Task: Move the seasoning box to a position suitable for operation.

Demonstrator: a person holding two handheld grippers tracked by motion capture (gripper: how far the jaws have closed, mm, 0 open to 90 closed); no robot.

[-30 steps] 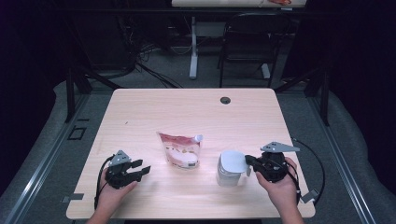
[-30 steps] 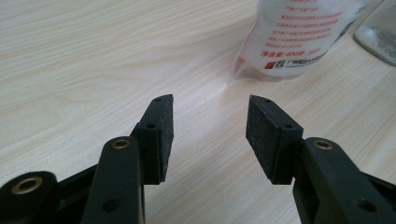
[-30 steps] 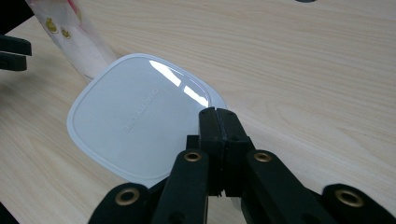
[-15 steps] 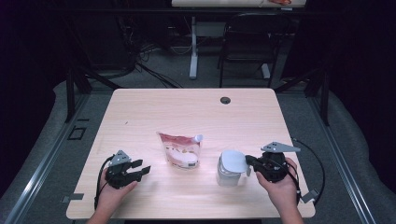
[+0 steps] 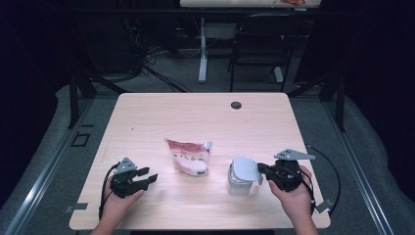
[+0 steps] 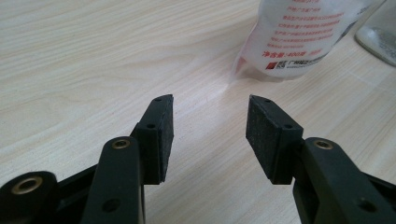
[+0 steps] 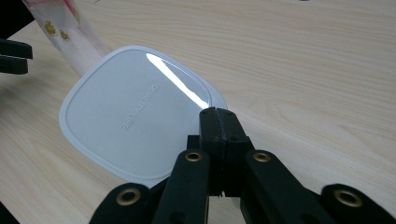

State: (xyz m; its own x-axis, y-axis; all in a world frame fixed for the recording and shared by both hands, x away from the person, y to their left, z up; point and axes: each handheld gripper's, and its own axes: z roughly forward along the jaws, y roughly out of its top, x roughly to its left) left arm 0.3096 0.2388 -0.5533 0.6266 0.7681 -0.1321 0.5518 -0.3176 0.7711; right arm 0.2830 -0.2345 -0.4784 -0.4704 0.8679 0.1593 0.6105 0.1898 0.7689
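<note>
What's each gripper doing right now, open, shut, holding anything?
Left gripper: open, nothing between its jaws, near the spouted pouch.
Right gripper: shut on the rim tab of the white lid.

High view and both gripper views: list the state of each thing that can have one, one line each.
Left gripper: open, nothing between its jaws, resting by the table's near edge.
Right gripper: shut on the lid's edge.
Lid: on the container, pinched at one corner.
Container: upright on the table, lid on top.
Pouch: on the table, spout cap on, apart from both grippers.
</note>
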